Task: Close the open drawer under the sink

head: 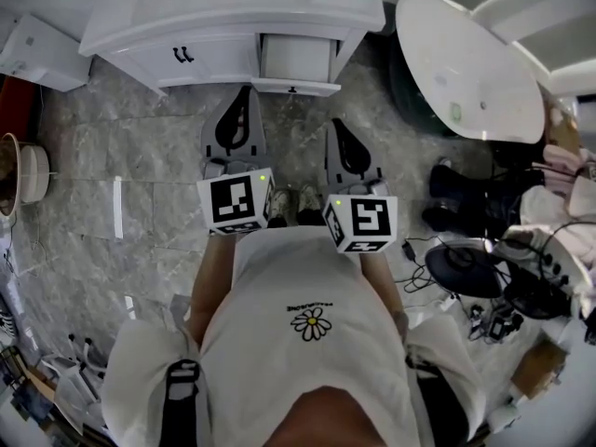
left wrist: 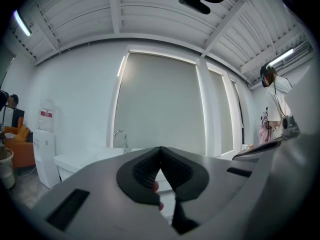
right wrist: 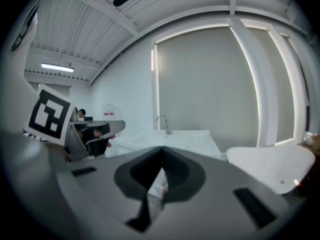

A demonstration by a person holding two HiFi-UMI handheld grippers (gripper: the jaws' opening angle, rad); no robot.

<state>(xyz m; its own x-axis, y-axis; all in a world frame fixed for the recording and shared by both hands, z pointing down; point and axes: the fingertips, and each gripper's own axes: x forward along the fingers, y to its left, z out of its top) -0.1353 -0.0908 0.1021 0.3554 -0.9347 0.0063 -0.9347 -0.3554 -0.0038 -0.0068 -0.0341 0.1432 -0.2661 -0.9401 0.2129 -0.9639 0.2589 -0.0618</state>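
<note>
The white drawer (head: pixel 295 60) stands pulled out, open, from the right part of the white sink cabinet (head: pixel 158 59); a small dark handle (head: pixel 292 89) is on its front.

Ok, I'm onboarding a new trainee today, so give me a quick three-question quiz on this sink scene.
1. True or false: the drawer under the sink is already shut.
2. What do the left gripper and the right gripper hold? A) a drawer handle B) nothing, both are shut and empty C) a cloth
3. Fill in: in the head view, the round white table stands to the ___ of the cabinet.
Key: 1 false; 2 B; 3 right.
</note>
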